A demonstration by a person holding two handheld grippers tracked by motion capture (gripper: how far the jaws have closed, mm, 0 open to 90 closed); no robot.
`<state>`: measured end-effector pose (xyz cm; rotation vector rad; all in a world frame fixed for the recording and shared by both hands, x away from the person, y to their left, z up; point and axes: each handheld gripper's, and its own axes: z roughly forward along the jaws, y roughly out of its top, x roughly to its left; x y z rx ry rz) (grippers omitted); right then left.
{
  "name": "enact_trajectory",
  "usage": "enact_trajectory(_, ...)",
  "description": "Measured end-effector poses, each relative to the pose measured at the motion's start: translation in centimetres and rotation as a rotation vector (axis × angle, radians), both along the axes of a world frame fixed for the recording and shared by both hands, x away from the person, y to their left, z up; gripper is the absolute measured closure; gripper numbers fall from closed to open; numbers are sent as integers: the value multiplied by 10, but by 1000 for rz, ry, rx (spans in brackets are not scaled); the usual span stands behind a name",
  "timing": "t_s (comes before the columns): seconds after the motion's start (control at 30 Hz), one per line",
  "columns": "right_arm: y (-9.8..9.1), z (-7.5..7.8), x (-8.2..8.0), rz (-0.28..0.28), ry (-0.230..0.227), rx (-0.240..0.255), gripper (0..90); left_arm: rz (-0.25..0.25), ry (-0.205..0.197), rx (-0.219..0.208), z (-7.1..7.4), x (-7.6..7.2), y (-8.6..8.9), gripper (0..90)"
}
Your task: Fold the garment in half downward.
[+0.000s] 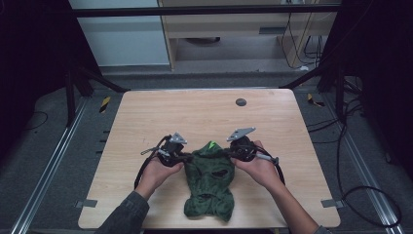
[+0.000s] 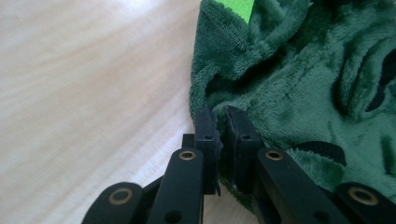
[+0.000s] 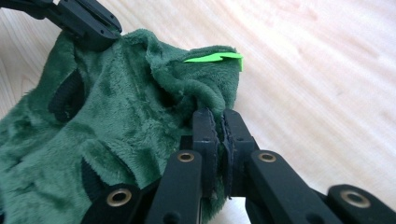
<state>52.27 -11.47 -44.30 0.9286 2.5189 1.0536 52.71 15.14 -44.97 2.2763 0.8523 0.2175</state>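
A dark green plush cloth [image 1: 209,187] with black patches and a bright green tag [image 1: 212,145] lies crumpled on the wooden table [image 1: 204,114], near its front edge. My left gripper [image 1: 184,157] pinches the cloth's upper left edge. Up close, the left gripper [image 2: 221,116] has its jaws shut on a fold of the green cloth [image 2: 299,84]. My right gripper [image 1: 230,154] holds the upper right edge. In the right gripper view, that gripper [image 3: 219,120] is shut on the cloth [image 3: 116,121] just below the tag [image 3: 215,58], with the other gripper's black jaw at top left.
A small dark round disc [image 1: 240,102] sits in the tabletop near the far edge. Black frame posts and cables stand around the table, and a light cabinet [image 1: 243,29] is behind it. Bare wood stretches between the cloth and the far edge.
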Motion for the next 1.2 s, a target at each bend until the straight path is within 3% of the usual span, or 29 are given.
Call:
enact_trajectory(0.57, 1, 34, 31, -10, -50, 7, 857, 18, -76, 17, 43, 24, 0, 844)
enact_trajectory(0.97, 4, 53, 49, -23, -89, 10, 857, 53, -133, 22, 61, 36, 0, 844)
enact_trajectory(1.2, 8, 57, 53, -24, -98, 0, 857, 58, -139, 29, 65, 41, 1, 844)
